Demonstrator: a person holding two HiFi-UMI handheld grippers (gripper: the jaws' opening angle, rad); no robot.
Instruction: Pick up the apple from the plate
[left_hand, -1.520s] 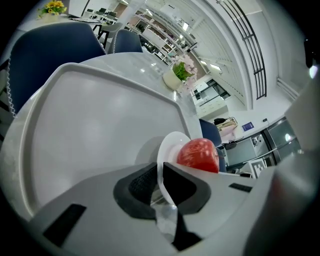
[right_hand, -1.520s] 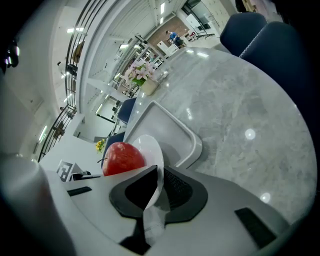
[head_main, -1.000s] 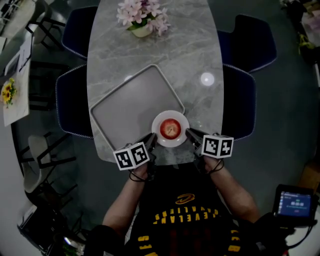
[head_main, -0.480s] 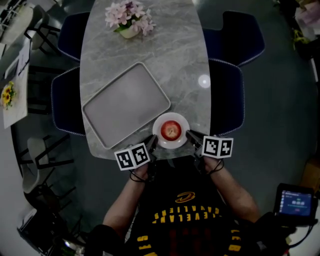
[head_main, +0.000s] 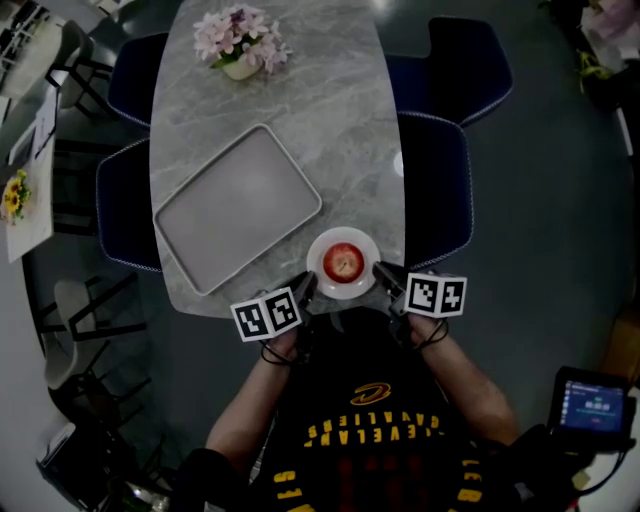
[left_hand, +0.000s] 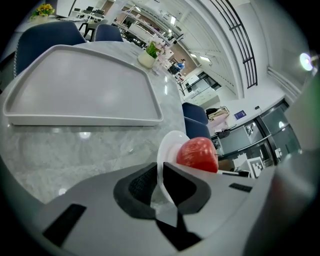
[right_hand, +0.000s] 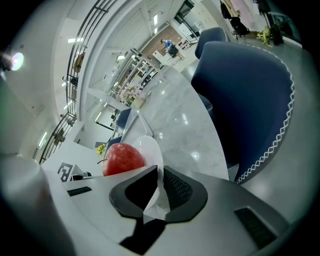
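Observation:
A red apple (head_main: 342, 262) lies on a small white plate (head_main: 342, 236) at the near edge of the marble table (head_main: 330, 130). My left gripper (head_main: 308, 283) is shut on the plate's left rim, and my right gripper (head_main: 380, 270) is shut on its right rim. In the left gripper view the plate (left_hand: 167, 149) runs edge-on between the jaws of the gripper (left_hand: 159, 187), with the apple (left_hand: 197, 154) just beyond. The right gripper view shows the same from the other side: plate (right_hand: 150, 146), apple (right_hand: 123, 158), gripper (right_hand: 159, 192). Neither gripper touches the apple.
A large grey tray (head_main: 235, 205) lies empty to the plate's left, also in the left gripper view (left_hand: 80, 85). A pot of pink flowers (head_main: 238, 42) stands at the table's far end. Dark blue chairs (head_main: 435, 180) flank the table; one chair (right_hand: 250, 95) is close on the right.
The plate with the apple, held by both grippers, has shifted right and nearer relative to the table, from the tray's corner to the table's near edge.

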